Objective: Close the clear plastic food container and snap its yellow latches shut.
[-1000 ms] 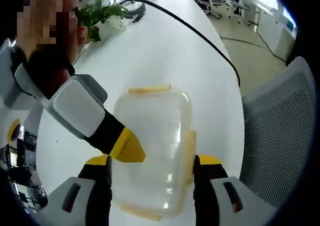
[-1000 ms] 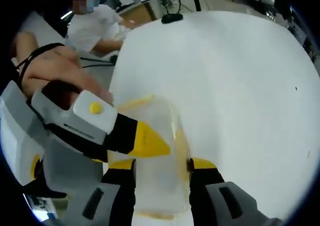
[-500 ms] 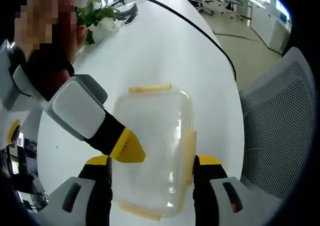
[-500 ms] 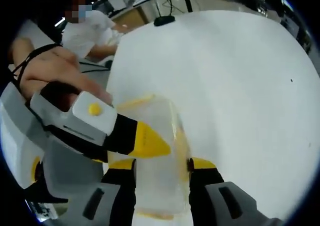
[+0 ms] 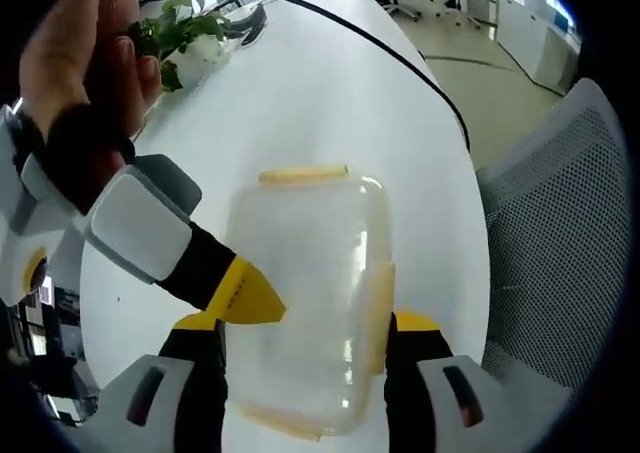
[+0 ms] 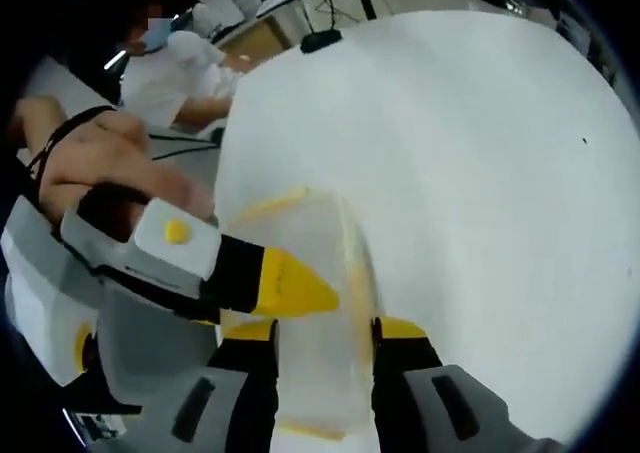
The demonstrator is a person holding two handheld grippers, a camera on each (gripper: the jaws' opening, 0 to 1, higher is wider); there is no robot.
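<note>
The clear plastic food container (image 5: 305, 303) lies on the white table (image 5: 330, 93) with its lid on, and every place below is given from it. In the left gripper view it sits between the jaws of the left gripper (image 5: 305, 338), which stand spread along its two long sides; whether they touch it cannot be told. A yellow latch (image 5: 302, 175) lies flat along its far edge, another (image 5: 378, 298) along its right edge. The other gripper's yellow tip (image 5: 245, 295) reaches in from the left and rests on the lid's left side, a hand (image 5: 85, 63) behind it.

In the right gripper view the container (image 6: 310, 313) likewise lies between the spread jaws of the right gripper (image 6: 322, 343). A black cable (image 5: 400, 68) and a green plant (image 5: 185, 38) lie beyond the container, and a mesh chair (image 5: 550, 253) stands to its right.
</note>
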